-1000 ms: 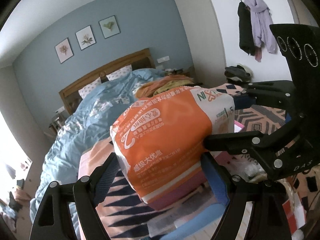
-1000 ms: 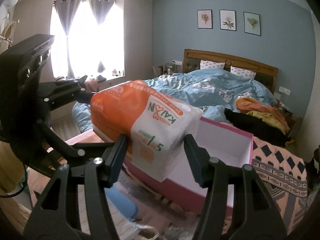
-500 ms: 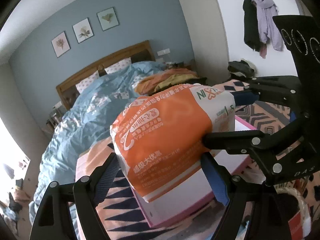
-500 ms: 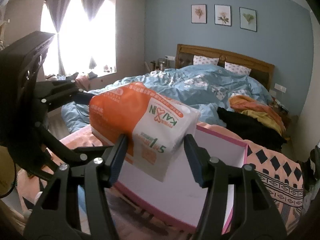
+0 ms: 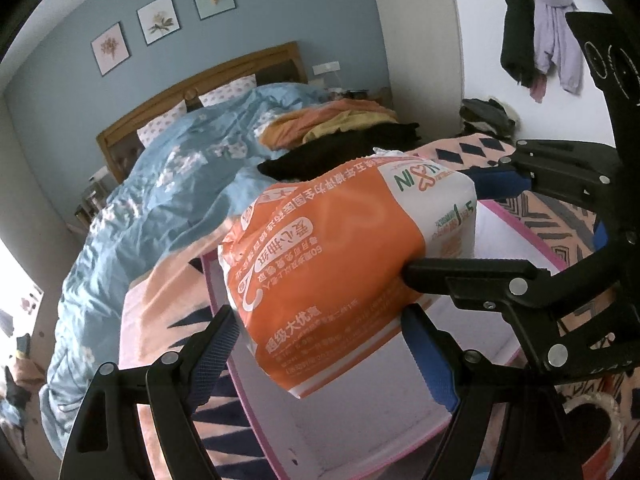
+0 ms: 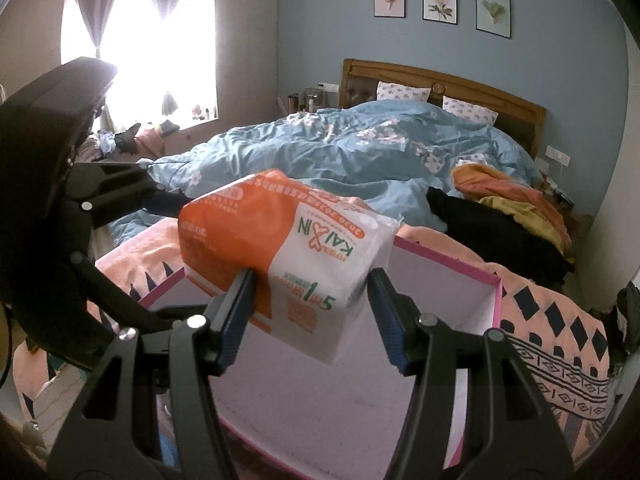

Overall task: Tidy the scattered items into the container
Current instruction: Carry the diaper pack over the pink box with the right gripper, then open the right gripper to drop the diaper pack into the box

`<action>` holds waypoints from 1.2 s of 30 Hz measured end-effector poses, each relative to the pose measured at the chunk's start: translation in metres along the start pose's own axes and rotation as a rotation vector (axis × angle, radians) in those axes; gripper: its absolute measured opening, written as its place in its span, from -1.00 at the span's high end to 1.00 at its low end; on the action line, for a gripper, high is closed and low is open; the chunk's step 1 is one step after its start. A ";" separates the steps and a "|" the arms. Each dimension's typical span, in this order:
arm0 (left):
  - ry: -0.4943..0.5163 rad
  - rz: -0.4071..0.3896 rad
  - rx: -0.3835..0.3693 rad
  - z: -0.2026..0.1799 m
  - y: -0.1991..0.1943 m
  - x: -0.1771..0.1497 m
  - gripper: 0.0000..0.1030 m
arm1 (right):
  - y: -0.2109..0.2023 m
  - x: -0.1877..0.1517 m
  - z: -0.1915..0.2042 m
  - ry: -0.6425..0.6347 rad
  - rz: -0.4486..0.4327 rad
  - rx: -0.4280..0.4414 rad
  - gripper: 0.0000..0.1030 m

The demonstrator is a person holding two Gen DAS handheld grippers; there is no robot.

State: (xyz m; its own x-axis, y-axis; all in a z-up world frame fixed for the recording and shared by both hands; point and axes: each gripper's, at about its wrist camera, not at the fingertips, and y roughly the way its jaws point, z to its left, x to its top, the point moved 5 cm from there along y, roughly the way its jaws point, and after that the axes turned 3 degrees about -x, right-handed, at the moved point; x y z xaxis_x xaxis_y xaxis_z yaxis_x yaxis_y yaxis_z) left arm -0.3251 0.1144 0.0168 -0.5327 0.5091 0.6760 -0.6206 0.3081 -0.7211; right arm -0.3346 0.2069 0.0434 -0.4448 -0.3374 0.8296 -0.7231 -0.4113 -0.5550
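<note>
A: Left wrist view: left tongs (image 5: 320, 344) clamp the orange end of the tissue pack (image 5: 340, 272), spread wide around it. Where's the pack?

B: Just above the open pink-rimmed box (image 6: 448, 264). Right tongs (image 6: 308, 312) pinch its white end, narrower.

A: Readable print?

B: "KAIXIN" in green with a heart-shaped X, plus a large "1" and "5", upside down. Orange side carries Chinese text.

A: Differences between views?

B: Only the left shows coats (image 5: 540, 28) hanging beyond the box; only the right shows the curtained window (image 6: 132, 36).
</note>
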 end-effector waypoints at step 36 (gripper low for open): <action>0.066 0.158 0.089 0.002 0.045 -0.029 -0.61 | 0.066 -0.040 -0.020 0.039 0.343 0.037 -0.01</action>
State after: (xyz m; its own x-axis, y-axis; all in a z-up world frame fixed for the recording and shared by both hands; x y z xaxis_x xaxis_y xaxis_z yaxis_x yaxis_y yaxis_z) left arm -0.3388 0.1117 -0.0350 -0.5901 0.5984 0.5420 -0.5826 0.1492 -0.7990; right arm -0.3749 0.2098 -0.0256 -0.6787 -0.4291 0.5960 -0.5087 -0.3106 -0.8030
